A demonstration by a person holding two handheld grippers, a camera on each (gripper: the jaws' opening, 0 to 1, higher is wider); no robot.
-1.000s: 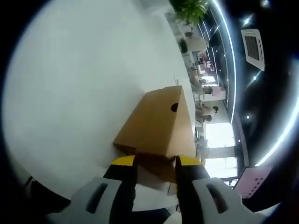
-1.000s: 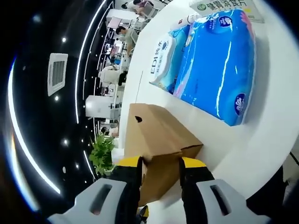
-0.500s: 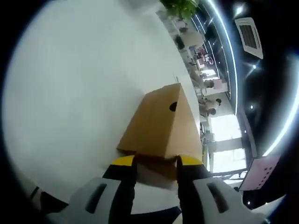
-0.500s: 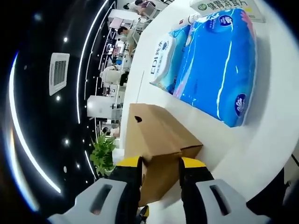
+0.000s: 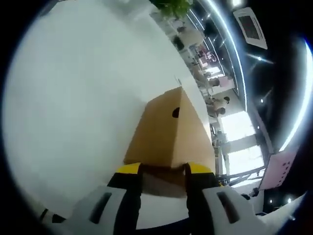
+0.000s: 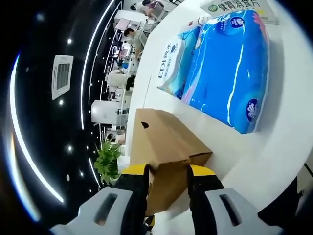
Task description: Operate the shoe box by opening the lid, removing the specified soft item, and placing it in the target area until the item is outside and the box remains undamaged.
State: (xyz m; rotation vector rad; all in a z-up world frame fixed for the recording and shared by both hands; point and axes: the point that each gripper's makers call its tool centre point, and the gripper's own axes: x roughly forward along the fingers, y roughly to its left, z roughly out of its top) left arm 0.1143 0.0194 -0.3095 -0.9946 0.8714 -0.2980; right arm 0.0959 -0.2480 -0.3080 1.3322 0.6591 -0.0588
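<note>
A brown cardboard shoe box (image 5: 166, 129) with a round finger hole lies on the white table (image 5: 73, 98). In the left gripper view, my left gripper (image 5: 163, 170) has its yellow-tipped jaws close together on the near edge of the box lid. The right gripper view shows the same box (image 6: 164, 137) from its other end. There my right gripper (image 6: 167, 171) is closed on the lid edge too. The lid's near side looks slightly raised over a darker gap. What is inside the box is hidden.
A large blue tissue pack (image 6: 230, 73) and a white-and-blue wipes pack (image 6: 171, 56) lie on the table beyond the box. A potted plant (image 6: 107, 161) and people at desks fill the background. The table edge (image 6: 274, 166) is close to the right gripper.
The left gripper view has tilted a little, so the box and background sit slightly differently. Both grips on the lid look the same, and the right gripper view has barely changed.
</note>
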